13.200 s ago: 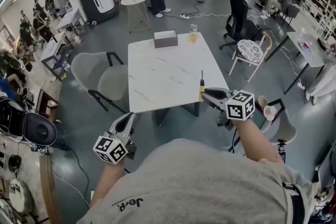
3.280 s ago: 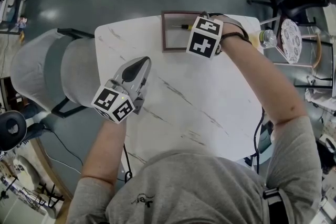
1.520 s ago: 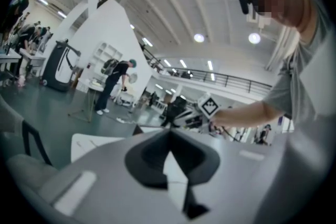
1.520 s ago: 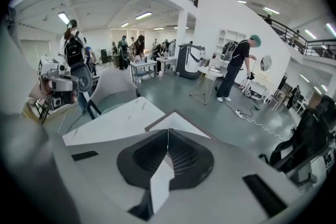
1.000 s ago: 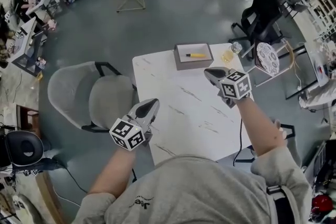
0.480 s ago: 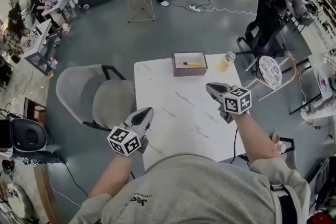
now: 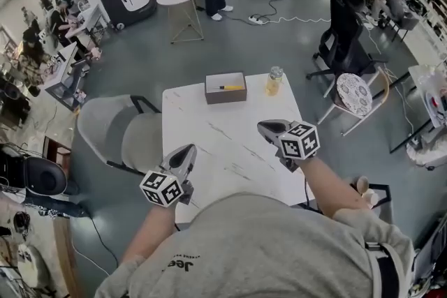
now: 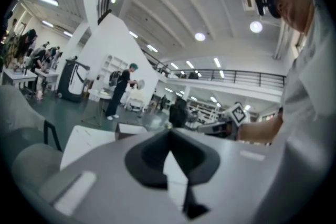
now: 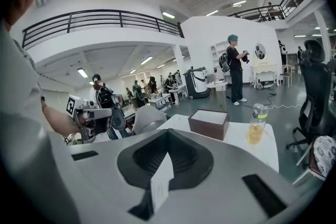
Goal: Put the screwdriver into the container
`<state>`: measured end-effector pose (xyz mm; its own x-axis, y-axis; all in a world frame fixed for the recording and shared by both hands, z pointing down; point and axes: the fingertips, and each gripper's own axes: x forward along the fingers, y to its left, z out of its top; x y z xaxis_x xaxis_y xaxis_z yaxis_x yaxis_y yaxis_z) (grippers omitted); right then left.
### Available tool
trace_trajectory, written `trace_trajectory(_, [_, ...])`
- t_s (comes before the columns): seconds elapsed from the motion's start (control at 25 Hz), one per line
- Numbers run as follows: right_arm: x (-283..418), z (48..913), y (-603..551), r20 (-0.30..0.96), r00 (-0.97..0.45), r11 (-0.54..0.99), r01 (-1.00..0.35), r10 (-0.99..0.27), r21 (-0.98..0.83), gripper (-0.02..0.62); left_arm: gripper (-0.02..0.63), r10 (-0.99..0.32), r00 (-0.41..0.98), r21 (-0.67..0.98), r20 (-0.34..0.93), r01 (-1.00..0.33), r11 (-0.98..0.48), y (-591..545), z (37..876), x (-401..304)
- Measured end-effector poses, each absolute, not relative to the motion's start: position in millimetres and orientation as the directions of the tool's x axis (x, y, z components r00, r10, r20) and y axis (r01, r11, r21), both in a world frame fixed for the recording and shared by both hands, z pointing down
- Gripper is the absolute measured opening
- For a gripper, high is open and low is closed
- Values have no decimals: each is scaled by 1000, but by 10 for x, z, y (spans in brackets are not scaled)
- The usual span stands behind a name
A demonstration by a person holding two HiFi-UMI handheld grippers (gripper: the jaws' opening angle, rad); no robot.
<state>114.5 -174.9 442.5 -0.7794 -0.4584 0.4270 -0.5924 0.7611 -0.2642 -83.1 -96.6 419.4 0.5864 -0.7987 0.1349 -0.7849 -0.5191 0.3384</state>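
Head view: screwdriver (image 7: 232, 87) inside container (image 7: 225, 99) at table's (image 7: 230, 143) far edge, probably flat.

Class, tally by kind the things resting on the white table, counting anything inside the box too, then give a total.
Box: 1
Screwdriver: 1
Bottle: 1
Total: 3

White marble-look tabletop (image 7: 223, 143) with grey veining carries two items at its far edge: a brown open-top container (image 7: 225, 98) near the middle and a clear bottle (image 7: 272, 82) (upright, yellowish contents) just beside it, to the right.
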Motion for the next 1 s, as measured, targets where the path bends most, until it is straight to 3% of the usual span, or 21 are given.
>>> trace_trajectory(0.48, [1988,4263,-1183,381,-828,806,-526,-411,-272,9,5,-840,528,298,124,-827,-476,-331,3934,-113])
trace_trajectory(1.0, [1695,4198,-841,365,-823,803,-538,-435,-255,9,5,-805,585,278,94,-792,-543,-222,3828,-423])
